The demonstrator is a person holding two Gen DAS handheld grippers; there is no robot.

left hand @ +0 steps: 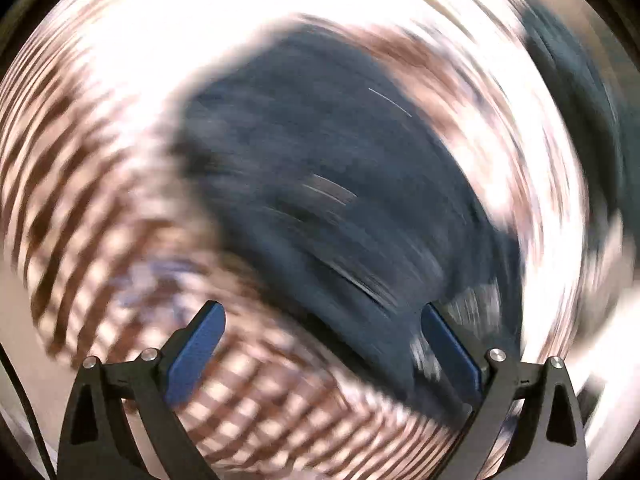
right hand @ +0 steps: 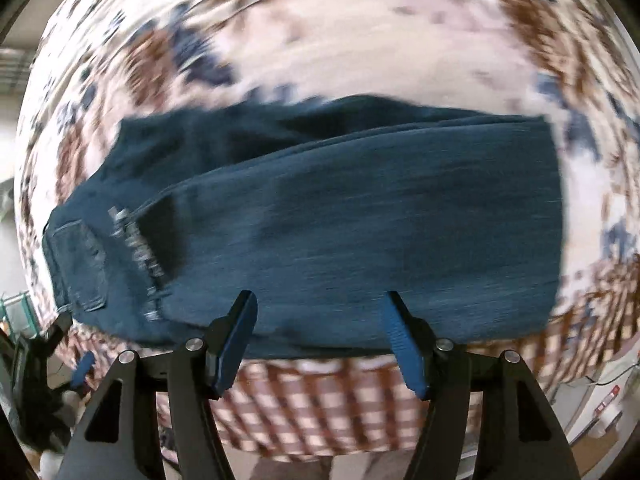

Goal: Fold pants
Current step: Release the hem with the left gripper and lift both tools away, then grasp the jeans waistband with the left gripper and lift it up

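Dark blue jeans (right hand: 340, 216) lie folded lengthwise on a patterned brown-and-white cloth (right hand: 320, 40), waistband and back pocket (right hand: 78, 264) at the left, a frayed hem (right hand: 138, 252) lying over them. My right gripper (right hand: 322, 312) is open and empty, at the jeans' near edge. In the left wrist view the jeans (left hand: 320, 168) are a motion-blurred dark shape. My left gripper (left hand: 322, 320) is open and empty over their near end. It also shows at the right wrist view's lower left (right hand: 68, 344).
The checked cloth (left hand: 100, 200) covers the table and hangs over its front edge (right hand: 320, 412). Floor and clutter show at the lower left (right hand: 24, 400) and lower right (right hand: 600, 408) beyond the table.
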